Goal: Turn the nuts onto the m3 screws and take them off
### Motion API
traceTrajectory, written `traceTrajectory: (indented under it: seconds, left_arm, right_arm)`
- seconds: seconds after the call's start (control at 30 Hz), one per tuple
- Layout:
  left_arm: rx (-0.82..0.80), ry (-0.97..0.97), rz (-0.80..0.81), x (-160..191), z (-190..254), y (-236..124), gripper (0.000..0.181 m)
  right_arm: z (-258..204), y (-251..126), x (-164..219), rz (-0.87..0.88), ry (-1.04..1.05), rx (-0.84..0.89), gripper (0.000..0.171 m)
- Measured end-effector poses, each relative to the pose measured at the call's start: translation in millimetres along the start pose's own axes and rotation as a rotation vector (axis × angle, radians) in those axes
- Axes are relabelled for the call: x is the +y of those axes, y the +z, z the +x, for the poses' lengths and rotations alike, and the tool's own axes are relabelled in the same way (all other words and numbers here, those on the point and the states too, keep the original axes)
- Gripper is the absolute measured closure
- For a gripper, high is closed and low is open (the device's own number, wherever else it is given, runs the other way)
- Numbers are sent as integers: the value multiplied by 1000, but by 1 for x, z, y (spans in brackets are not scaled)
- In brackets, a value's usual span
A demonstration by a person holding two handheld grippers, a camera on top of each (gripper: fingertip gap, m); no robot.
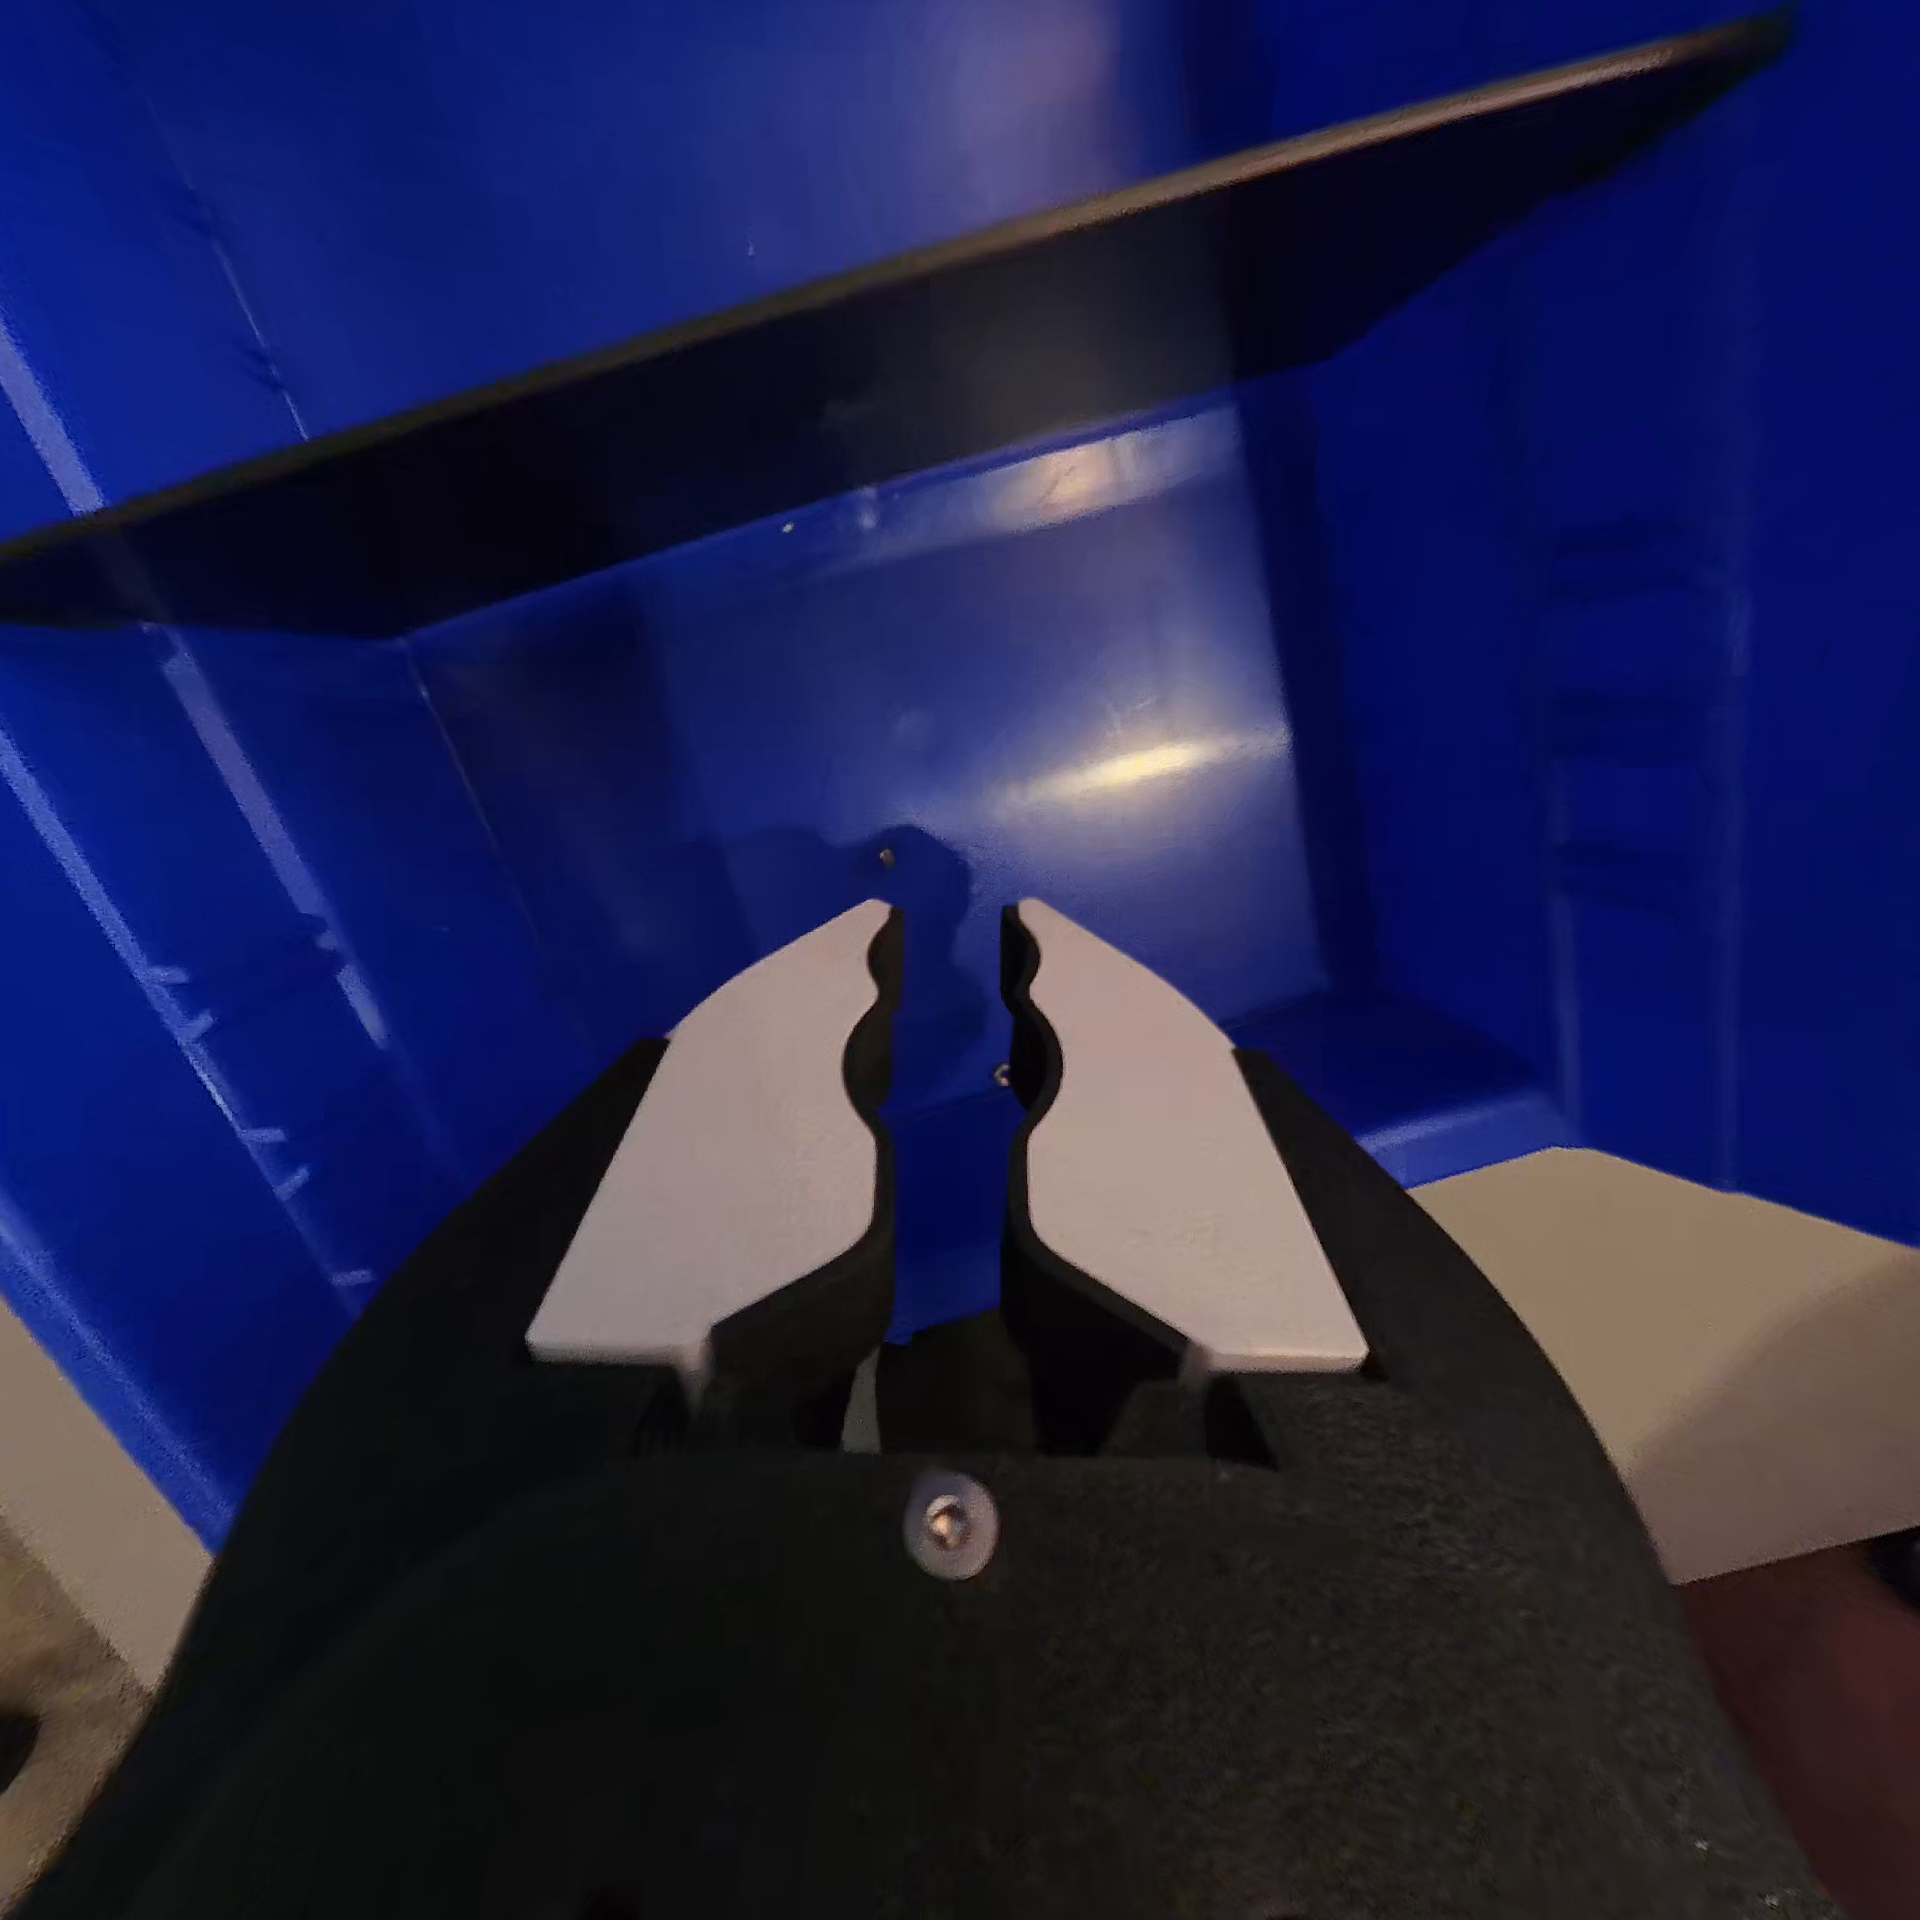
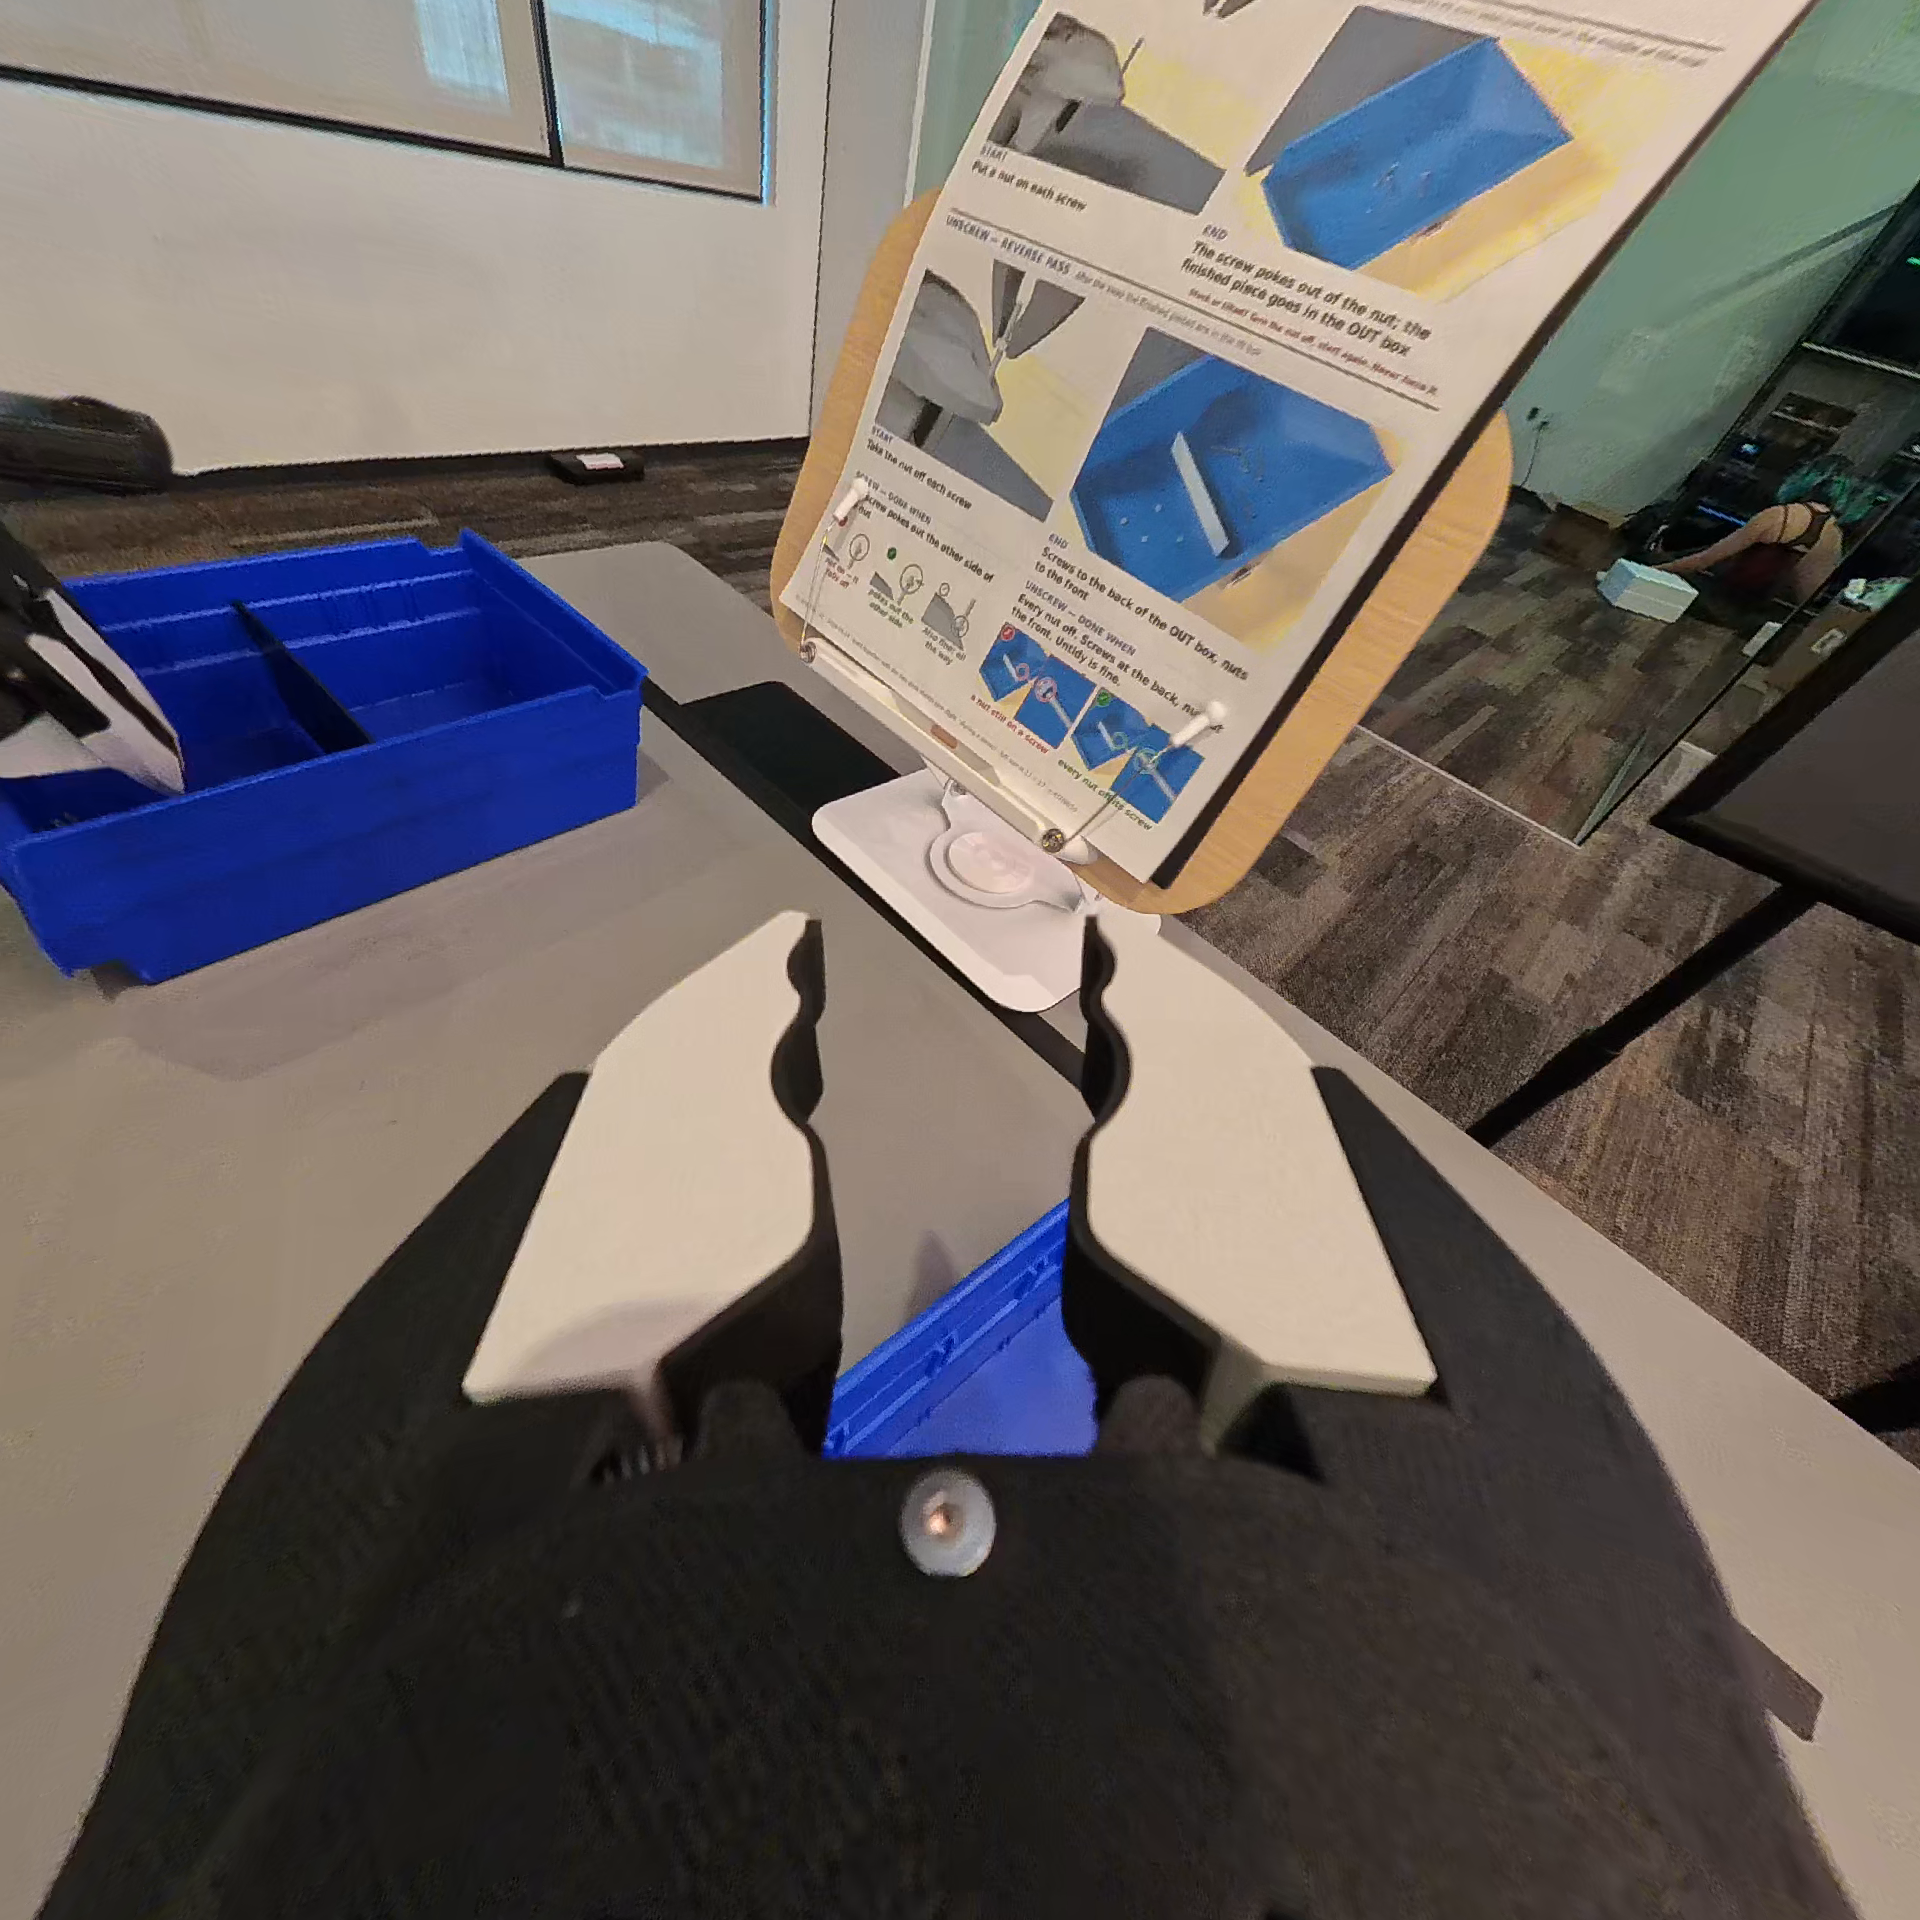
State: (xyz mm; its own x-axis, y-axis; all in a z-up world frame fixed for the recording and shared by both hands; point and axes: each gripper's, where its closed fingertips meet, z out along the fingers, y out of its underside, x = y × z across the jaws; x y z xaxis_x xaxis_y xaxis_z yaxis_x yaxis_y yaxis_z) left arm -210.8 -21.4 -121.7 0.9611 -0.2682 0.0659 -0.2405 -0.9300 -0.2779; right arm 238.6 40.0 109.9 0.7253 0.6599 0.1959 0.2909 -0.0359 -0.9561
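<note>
Black-bodied, the left gripper hung inside the blue bin, fingers slightly apart and empty, apparently lined up to pick a tiny nut lying just beyond their tips on the bin floor. Over the table, the right gripper waited with fingers wide apart, holding nothing.
</note>
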Motion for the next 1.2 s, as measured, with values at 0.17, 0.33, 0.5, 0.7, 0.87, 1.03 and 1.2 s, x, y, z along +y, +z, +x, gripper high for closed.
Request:
traceTrajectory:
  seconds: [0.17, 0.33, 0.5, 0.7, 0.87, 1.03, 1.2]
  left_arm:
    - [-5, -26, -88, 5, -5, 16, 163]
    - [-27, -45, -126, 6, -12, 27, 164]
    - [-44, -49, -146, 7, -15, 31, 165]
    - [-88, -31, -140, 4, -22, 32, 180]
    - [-87, -2, -105, 1, -21, 33, 181]
    - [-76, 29, -9, -5, -20, 16, 181]
    - [-15, 94, 60, -10, -9, -12, 181]
  right_arm:
    - [-6, 9, 5, -39, -40, -3, 123]
    - [-12, 16, 8, -62, -77, -5, 122]
    - [-12, 18, 11, -81, -98, 0, 122]
    - [-10, 19, 14, -89, -97, 4, 122]
    - [-11, 20, 15, -94, -101, 3, 122]
    - [-9, 20, 18, -103, -104, 7, 122]
    - [-8, 23, 20, -113, -101, 2, 122]
